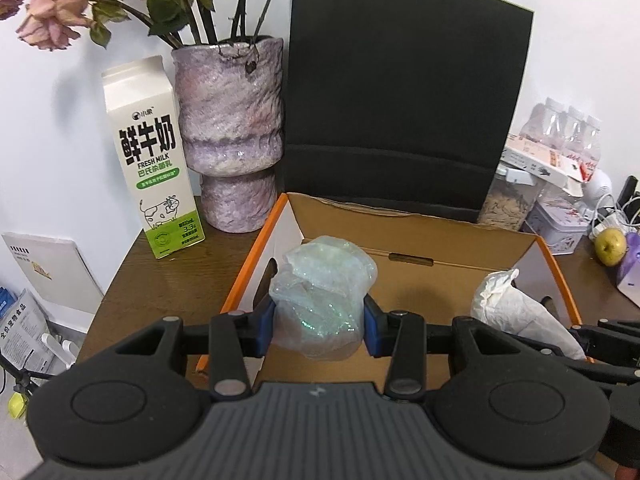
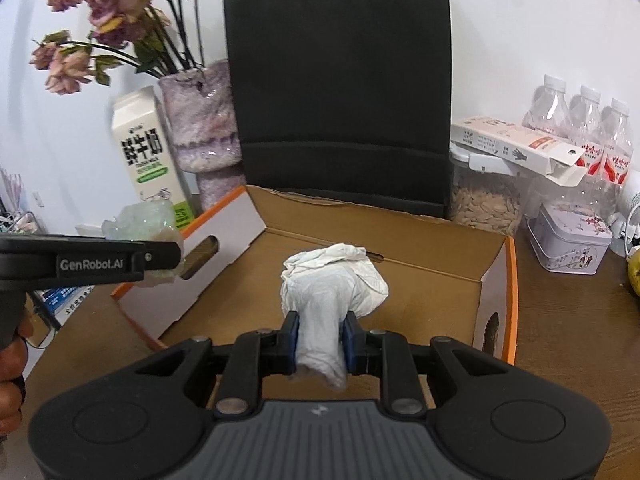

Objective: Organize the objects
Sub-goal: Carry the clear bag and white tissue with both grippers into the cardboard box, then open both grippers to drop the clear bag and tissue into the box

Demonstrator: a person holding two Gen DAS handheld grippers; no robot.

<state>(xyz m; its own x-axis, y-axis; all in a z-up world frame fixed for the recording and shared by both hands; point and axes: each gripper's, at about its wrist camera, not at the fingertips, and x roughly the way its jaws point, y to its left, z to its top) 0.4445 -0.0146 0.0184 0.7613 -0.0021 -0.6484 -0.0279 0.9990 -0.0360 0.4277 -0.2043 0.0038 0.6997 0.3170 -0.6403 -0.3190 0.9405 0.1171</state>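
Left wrist view: the left gripper [image 1: 319,330] is partly closed, and its blue pads press on both sides of a crumpled shiny film [image 1: 322,296]. The film hangs over the left end of the open cardboard box [image 1: 420,278], near its orange edge. At the right side of this view the tissue [image 1: 516,312] is seen above the right part of the box.

Right wrist view: the right gripper [image 2: 320,344] is closed tightly on the crumpled white tissue, which sticks out forward over the middle of the box floor. The left gripper comes in from the left edge with the film in it, above the left wall of the box.

The box stands on a brown table [image 2: 568,320]. Behind it stand a black bag [image 2: 340,92], a vase [image 1: 230,132] and a milk carton [image 1: 150,160].
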